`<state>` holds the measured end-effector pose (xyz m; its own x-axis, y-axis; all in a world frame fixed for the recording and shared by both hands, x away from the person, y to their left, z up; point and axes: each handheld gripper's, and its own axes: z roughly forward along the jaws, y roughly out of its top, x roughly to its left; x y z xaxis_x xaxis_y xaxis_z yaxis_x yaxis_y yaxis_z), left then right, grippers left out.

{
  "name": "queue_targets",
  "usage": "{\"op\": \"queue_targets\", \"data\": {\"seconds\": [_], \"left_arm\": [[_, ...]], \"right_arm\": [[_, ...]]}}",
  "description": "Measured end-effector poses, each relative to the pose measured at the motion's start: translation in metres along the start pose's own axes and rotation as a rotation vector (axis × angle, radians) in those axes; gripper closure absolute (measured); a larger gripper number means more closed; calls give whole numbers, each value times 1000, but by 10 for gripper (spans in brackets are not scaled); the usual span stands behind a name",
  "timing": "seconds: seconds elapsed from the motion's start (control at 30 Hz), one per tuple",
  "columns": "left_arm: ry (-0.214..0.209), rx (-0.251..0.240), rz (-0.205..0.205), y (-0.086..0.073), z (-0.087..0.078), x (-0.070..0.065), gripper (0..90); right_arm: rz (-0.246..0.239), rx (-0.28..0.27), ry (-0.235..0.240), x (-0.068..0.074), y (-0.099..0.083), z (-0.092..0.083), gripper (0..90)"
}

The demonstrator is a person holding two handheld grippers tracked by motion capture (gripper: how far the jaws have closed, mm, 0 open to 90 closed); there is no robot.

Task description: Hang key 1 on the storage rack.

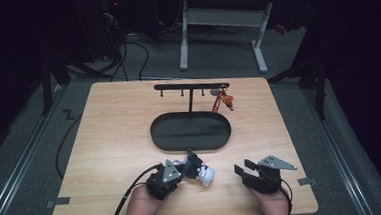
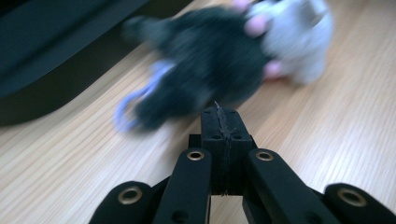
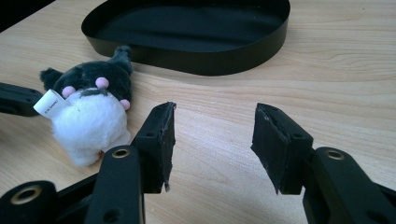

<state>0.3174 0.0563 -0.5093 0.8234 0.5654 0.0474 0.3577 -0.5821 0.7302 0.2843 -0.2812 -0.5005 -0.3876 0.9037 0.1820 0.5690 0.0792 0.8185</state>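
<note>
A small plush toy (image 1: pixel 204 174) with a black head and white body lies on the wooden table (image 1: pixel 110 142) near its front edge. My left gripper (image 1: pixel 184 168) sits just left of it with its jaws pressed together (image 2: pixel 219 114). A thin thread sticks out of their seam, and I cannot tell whether it belongs to the toy. Right ahead of the tips the plush (image 2: pixel 210 60) is blurred, with a pale blue ring (image 2: pixel 122 109) at its side. My right gripper (image 1: pixel 243 166) rests to the right of the toy, open (image 3: pixel 215 126) over bare wood. The plush (image 3: pixel 91 116) lies off to its left.
A black oval tray (image 1: pixel 155 134) stands mid-table as the base of a black hook rack (image 1: pixel 191 86). A red keychain (image 1: pixel 222 101) hangs from the rack's right end. The tray's wall (image 3: pixel 210 63) is close behind the toy. A white-legged desk (image 1: pixel 220 15) stands beyond the table.
</note>
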Motion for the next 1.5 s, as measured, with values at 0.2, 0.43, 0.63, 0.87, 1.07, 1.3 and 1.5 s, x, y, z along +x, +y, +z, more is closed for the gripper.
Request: {"op": "queue_targets", "data": {"seconds": [0.2,0.43,0.63,0.87,1.07,1.3,1.5], "left_arm": [[79,7,-88,-5,-3,17,900],[52,25,-29,26,29,3,900],[6,35,-10,35,44,-11,899],[-24,13,-16,26,30,-15,894],[-54,11,12,40,43,-31,894],[-50,8,0,23,38,-25,870],[47,-15,-59,-8,-6,24,818]], "right_arm": [[-7,8,-3,0,0,2,492],[-3,11,-3,0,-1,1,492],[4,13,-6,-3,-2,1,492],[5,18,-8,-2,-3,0,492],[-6,23,-6,0,-3,2,492],[10,22,1,-3,-3,2,482],[9,42,-3,-3,-5,4,479]]}}
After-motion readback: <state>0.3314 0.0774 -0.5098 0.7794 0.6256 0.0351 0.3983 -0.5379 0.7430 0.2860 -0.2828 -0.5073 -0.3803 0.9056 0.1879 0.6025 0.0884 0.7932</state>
